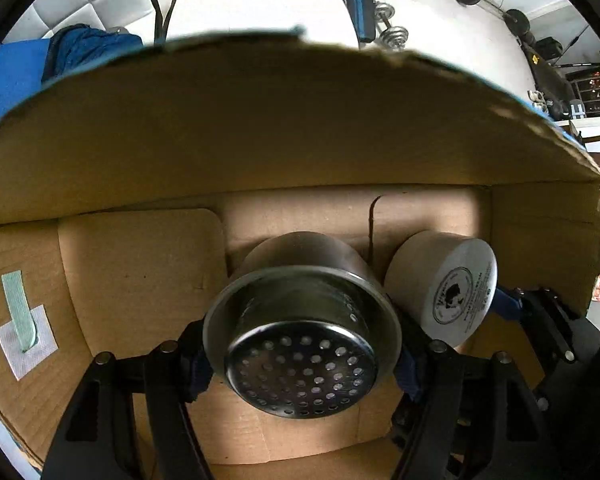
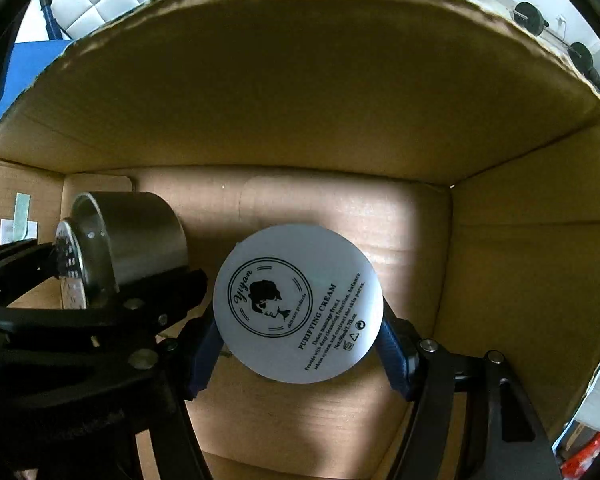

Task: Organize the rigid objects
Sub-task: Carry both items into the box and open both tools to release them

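My left gripper [image 1: 302, 354] is shut on a steel cup with a perforated base [image 1: 300, 332], held inside a cardboard box [image 1: 260, 128]. The cup also shows in the right wrist view [image 2: 124, 248], at the left. My right gripper [image 2: 298, 344] is shut on a white cream jar [image 2: 298, 304] with a black printed label, inside the same box [image 2: 300, 80]. The jar also shows in the left wrist view [image 1: 444, 284], just right of the cup. The two objects sit side by side, close to the box floor.
A pale green tape strip on a white patch [image 1: 22, 320] is stuck to the box floor at left. Box walls rise on the far side and right. Beyond the box are dumbbells [image 1: 392, 24], a blue cloth [image 1: 88, 48] and a white padded wall [image 2: 96, 4].
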Tool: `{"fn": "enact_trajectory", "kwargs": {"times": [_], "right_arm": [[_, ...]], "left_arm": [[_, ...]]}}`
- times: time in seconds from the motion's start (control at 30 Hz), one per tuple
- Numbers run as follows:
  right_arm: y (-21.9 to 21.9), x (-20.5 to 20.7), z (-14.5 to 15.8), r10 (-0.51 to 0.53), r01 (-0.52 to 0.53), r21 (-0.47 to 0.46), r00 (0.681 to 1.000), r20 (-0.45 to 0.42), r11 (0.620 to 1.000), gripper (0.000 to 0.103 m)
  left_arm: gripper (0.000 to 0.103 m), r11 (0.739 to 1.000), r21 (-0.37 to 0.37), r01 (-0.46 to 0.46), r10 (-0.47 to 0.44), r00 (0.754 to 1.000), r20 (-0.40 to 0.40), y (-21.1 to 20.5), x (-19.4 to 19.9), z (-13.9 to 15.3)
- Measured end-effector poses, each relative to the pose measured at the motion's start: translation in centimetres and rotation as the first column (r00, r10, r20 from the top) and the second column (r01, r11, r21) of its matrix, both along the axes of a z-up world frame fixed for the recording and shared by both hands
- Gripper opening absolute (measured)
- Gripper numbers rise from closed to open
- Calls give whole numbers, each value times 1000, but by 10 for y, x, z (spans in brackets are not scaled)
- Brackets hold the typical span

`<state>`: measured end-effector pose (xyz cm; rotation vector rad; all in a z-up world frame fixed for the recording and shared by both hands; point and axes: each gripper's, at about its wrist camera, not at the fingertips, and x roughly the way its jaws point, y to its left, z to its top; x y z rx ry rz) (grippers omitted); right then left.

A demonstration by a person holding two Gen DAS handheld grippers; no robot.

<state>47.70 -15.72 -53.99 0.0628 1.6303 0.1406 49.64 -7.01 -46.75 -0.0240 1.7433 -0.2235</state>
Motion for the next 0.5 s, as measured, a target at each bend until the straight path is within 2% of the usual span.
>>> {"fn": "enact_trajectory", "kwargs": {"times": [0.1, 0.2, 0.4, 0.5], "right_arm": [[0, 1, -3, 14, -14, -7, 1000, -15, 1000, 71], [9, 6, -7, 15, -16, -9, 999, -31, 1000, 71], [9, 14, -13, -2, 2, 4, 998, -67, 1000, 71], [4, 14, -13, -17, 19, 16, 996, -88, 1000, 72]], "left_arm": [[70, 1000, 23, -13, 14, 1000, -24, 3, 2, -3], [72, 999, 7, -48, 48, 998, -34, 5, 5, -3], [75, 999, 8, -46, 47, 998, -29, 5, 8, 9], [89, 999, 22, -46, 46, 999, -2, 7, 3, 22]]}}
